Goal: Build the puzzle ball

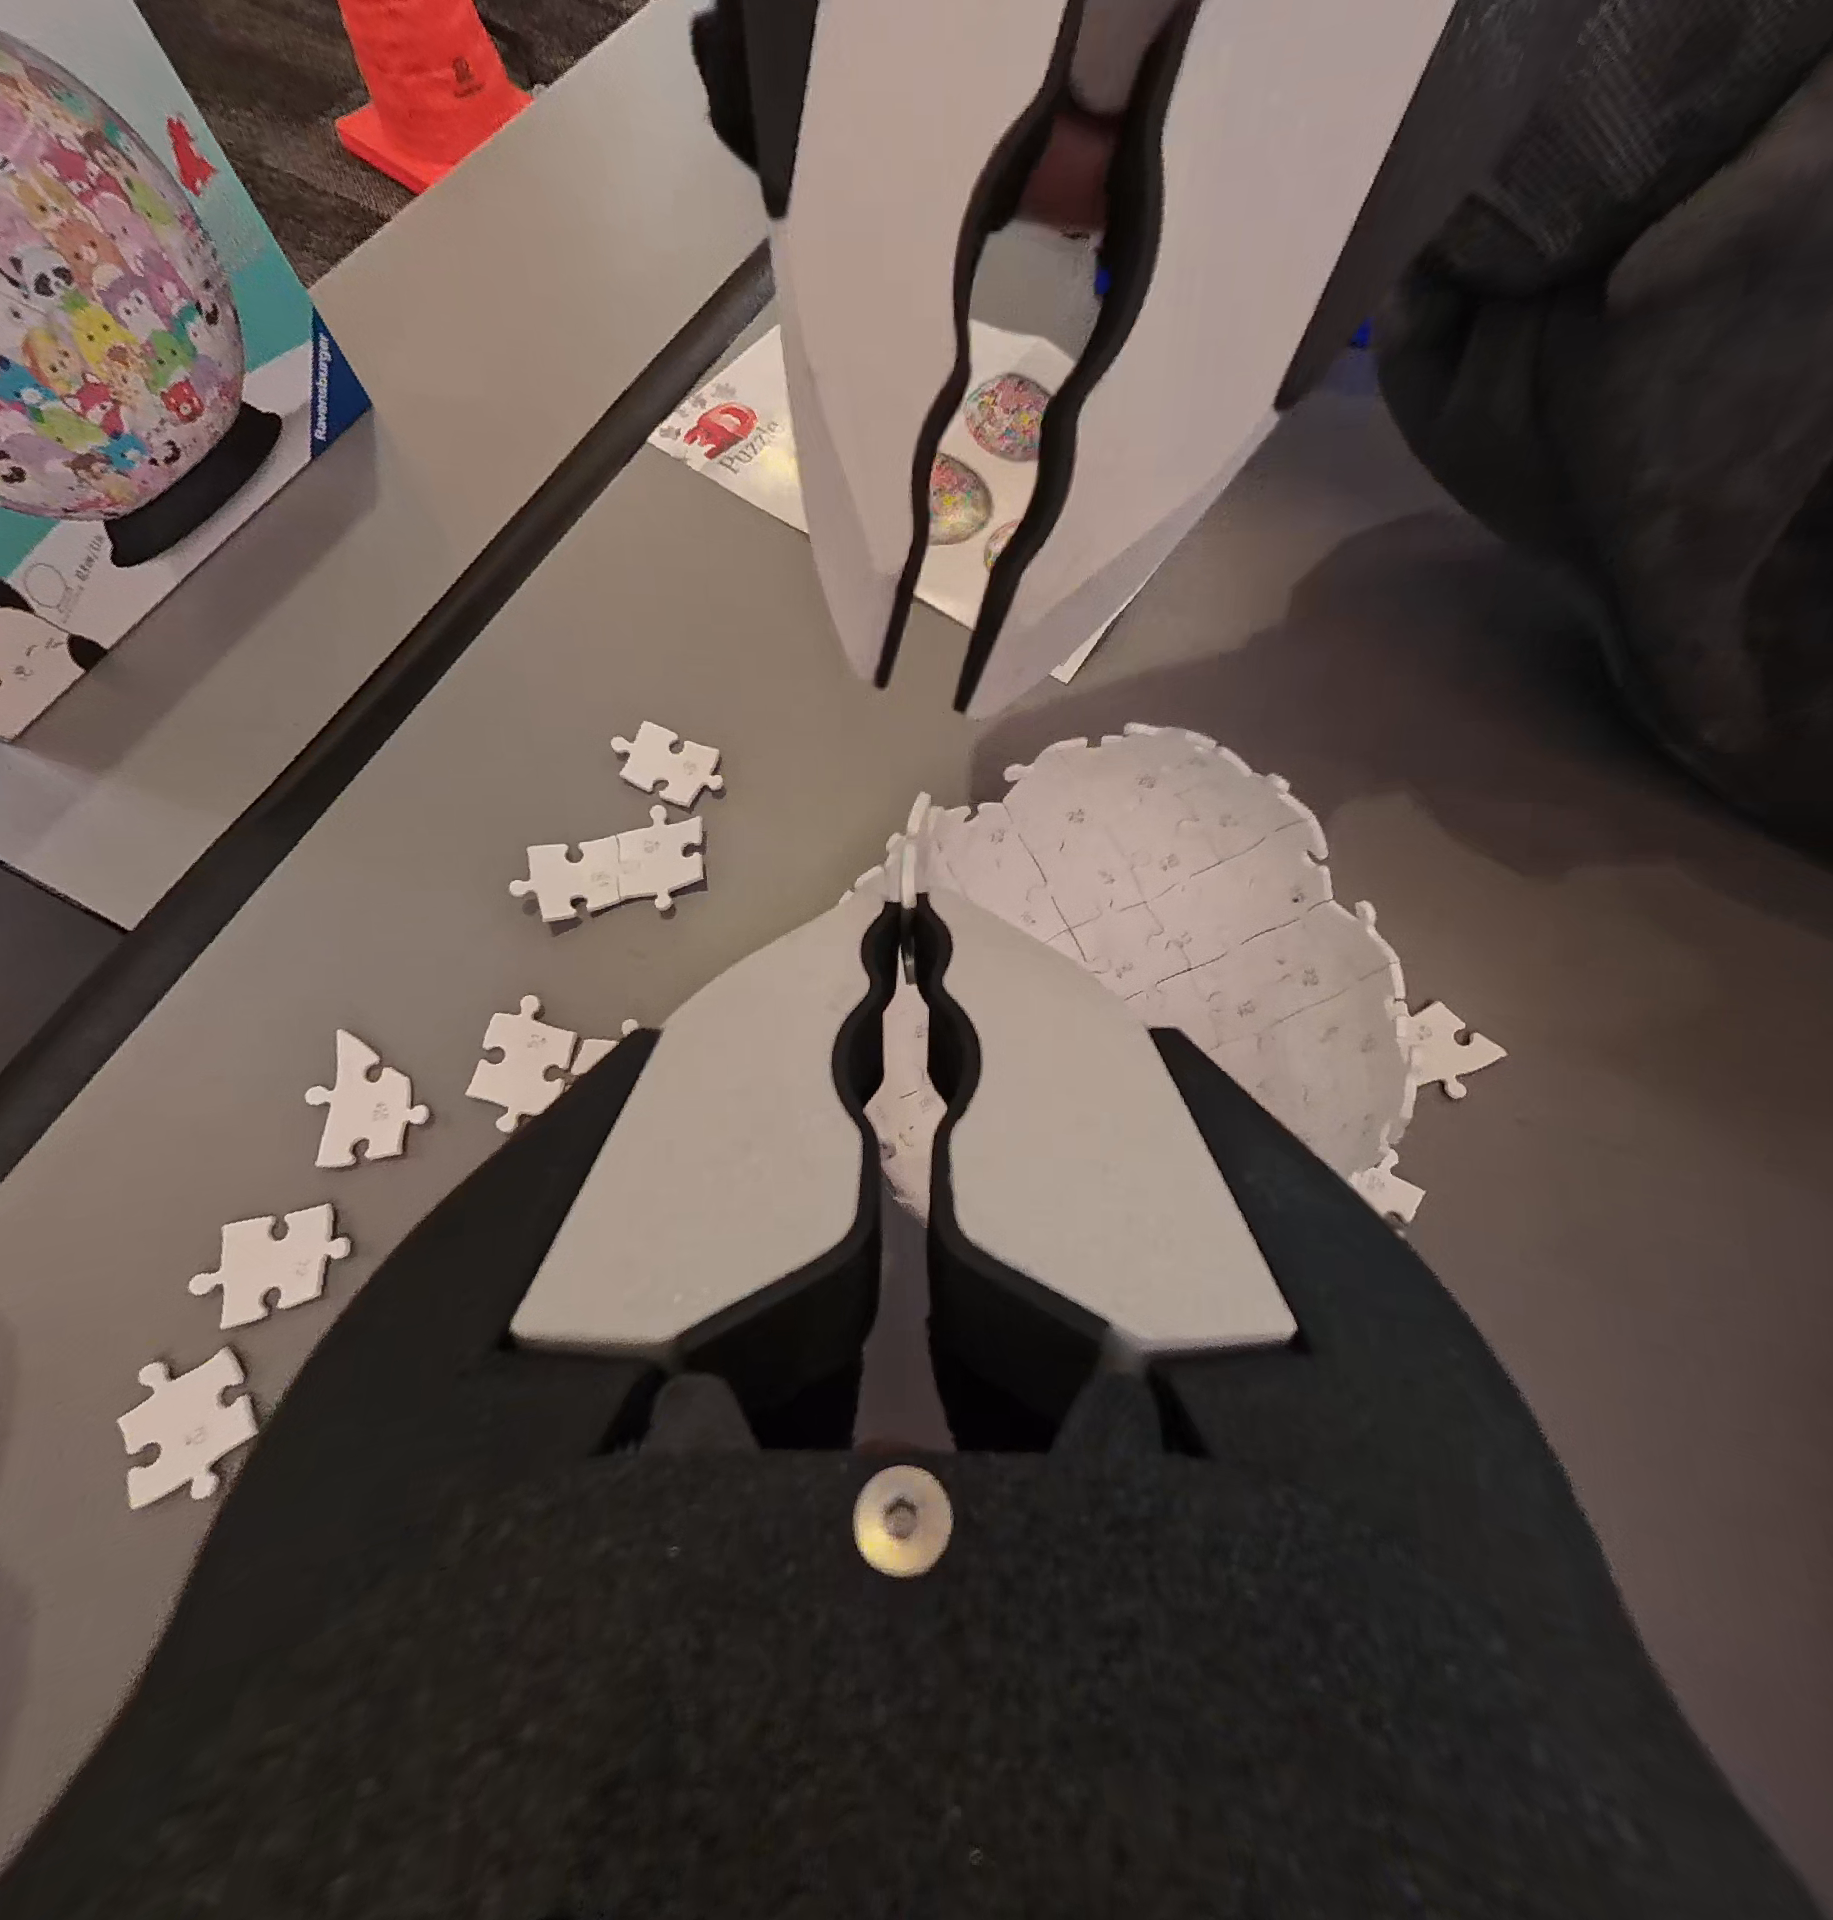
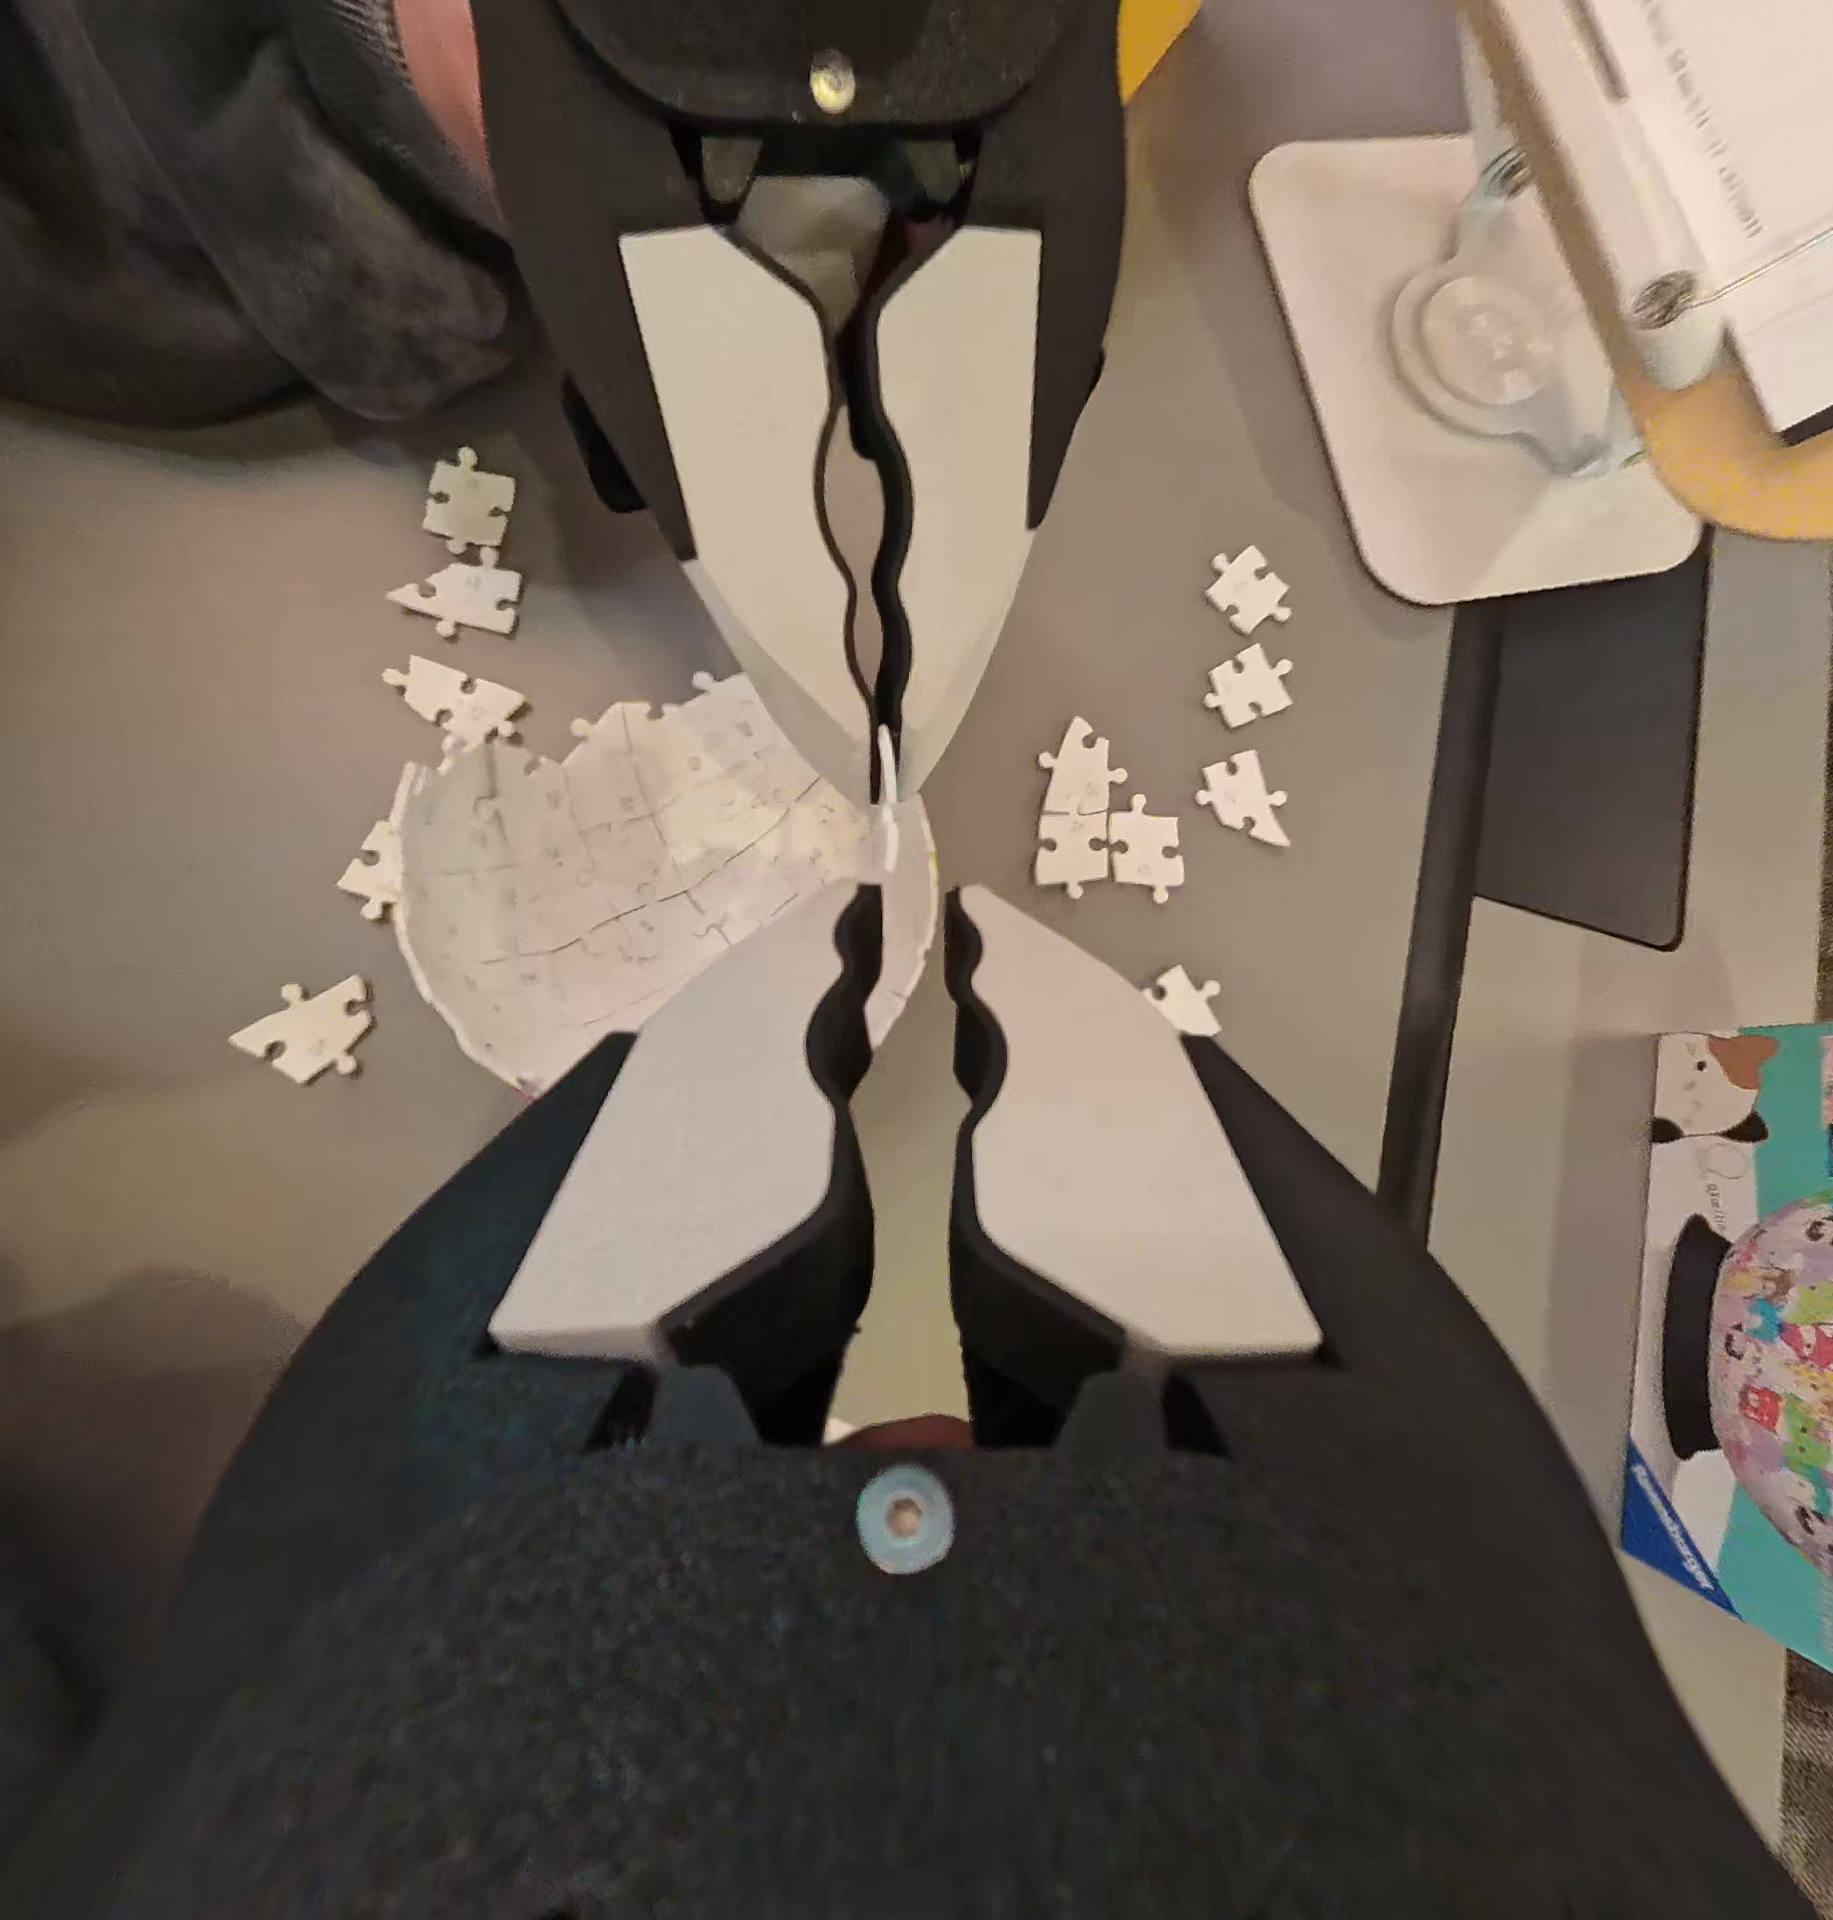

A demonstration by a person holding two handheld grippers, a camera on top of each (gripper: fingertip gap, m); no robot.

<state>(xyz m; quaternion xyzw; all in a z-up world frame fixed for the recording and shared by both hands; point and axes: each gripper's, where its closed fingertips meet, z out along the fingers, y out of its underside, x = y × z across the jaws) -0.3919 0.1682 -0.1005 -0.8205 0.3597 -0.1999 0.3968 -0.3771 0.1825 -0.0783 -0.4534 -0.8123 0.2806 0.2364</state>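
With our left gripper [image 1: 907,914] pinching the rim of the curved white half-built puzzle shell [image 1: 1192,914] on the grey bench [image 1: 538,582], our right gripper [image 2: 907,914], slightly parted and empty, must likely fetch another piece.

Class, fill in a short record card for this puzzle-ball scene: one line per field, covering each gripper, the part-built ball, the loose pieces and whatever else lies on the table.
Left gripper: shut on the rim of the part-built ball
Right gripper: open, empty, its tips close to the same rim
Part-built ball: curved white shell, plain side showing, resting on the grey table
Loose pieces: white, scattered flat on both sides of the shell; a few already joined in pairs
Puzzle box: lying on the table's far part
Leaflet: under the right gripper
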